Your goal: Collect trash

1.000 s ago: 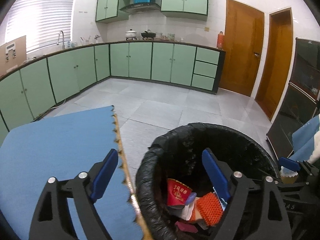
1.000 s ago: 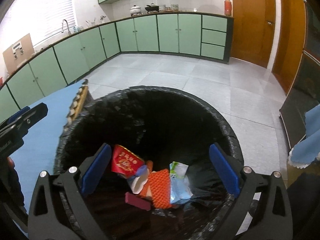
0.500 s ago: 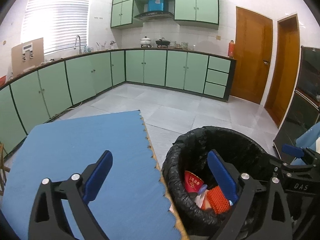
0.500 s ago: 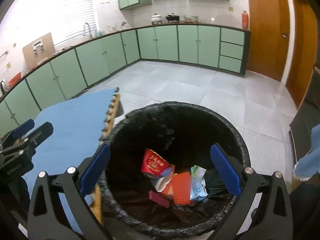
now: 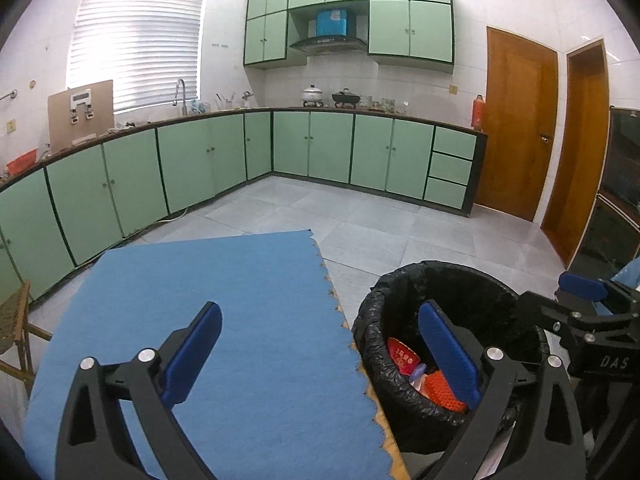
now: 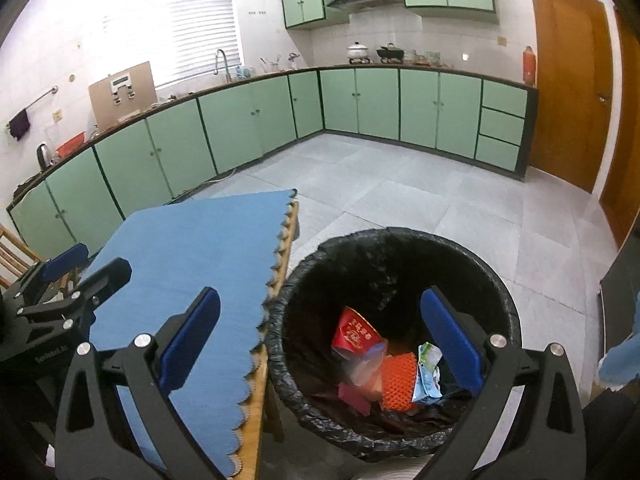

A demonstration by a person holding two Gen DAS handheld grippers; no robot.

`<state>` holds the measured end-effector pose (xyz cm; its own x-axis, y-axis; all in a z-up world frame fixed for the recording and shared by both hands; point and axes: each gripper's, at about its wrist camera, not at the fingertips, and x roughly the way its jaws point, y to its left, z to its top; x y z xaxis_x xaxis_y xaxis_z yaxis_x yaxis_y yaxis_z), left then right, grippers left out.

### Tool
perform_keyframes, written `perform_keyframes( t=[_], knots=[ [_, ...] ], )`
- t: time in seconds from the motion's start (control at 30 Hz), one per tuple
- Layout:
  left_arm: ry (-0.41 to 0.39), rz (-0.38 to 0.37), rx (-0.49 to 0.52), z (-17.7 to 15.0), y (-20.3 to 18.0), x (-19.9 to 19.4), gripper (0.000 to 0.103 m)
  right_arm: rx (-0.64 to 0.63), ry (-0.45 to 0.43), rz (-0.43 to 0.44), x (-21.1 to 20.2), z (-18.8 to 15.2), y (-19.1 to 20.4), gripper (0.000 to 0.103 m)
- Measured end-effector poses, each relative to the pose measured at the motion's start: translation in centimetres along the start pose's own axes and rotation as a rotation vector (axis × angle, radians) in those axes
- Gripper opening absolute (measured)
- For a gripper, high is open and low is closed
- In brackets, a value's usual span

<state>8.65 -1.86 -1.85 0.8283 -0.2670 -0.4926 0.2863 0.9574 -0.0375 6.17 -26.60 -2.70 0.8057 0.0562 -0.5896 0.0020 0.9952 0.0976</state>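
Note:
A black-lined trash bin [image 6: 516,320] stands on the floor right of the table; it also shows in the left wrist view [image 5: 372,312]. Inside lie a red packet [image 6: 354,332], an orange mesh piece [image 6: 396,384] and a pale wrapper [image 6: 428,372]. My left gripper [image 5: 320,356] is open and empty, above the blue mat's [image 5: 224,320] right edge. My right gripper [image 6: 320,344] is open and empty, above the bin's left rim. Each gripper shows at the edge of the other's view.
The blue mat [image 6: 200,264] covers a wooden table with a scalloped edge. Green kitchen cabinets [image 5: 312,148] run along the walls, wooden doors [image 5: 516,124] at right. A wooden chair [image 5: 16,324] stands left of the table. Grey tiled floor [image 6: 420,196] lies beyond.
Both grippers have risen and pulled back from the bin toward the table; the bin looks smaller and more of the blue mat is in view. Both stay open.

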Motion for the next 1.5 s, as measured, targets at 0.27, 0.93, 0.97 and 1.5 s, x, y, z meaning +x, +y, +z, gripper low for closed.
perform_keyframes(
  t=[0.27, 0.93, 0.97, 1.5],
  knots=[
    [-0.017, 0.012, 0.000, 0.2, 0.6, -1.7, 0.097, -0.021, -0.021, 0.023, -1.3, 0.2, 1.2, 0.098],
    [-0.060, 0.023, -0.019, 0.7, 1.1, -4.1, 0.097, -0.050, -0.046, 0.038, -2.6, 0.6, 2.9, 0.098],
    [-0.060, 0.024, -0.019, 0.7, 1.0, -4.1, 0.097, -0.052, -0.048, 0.038, -2.7, 0.6, 3.0, 0.098],
    [-0.074, 0.034, -0.021, 0.8, 1.4, -4.9, 0.097, -0.057, -0.060, 0.043, -3.2, 0.9, 3.6, 0.098]
  ],
)
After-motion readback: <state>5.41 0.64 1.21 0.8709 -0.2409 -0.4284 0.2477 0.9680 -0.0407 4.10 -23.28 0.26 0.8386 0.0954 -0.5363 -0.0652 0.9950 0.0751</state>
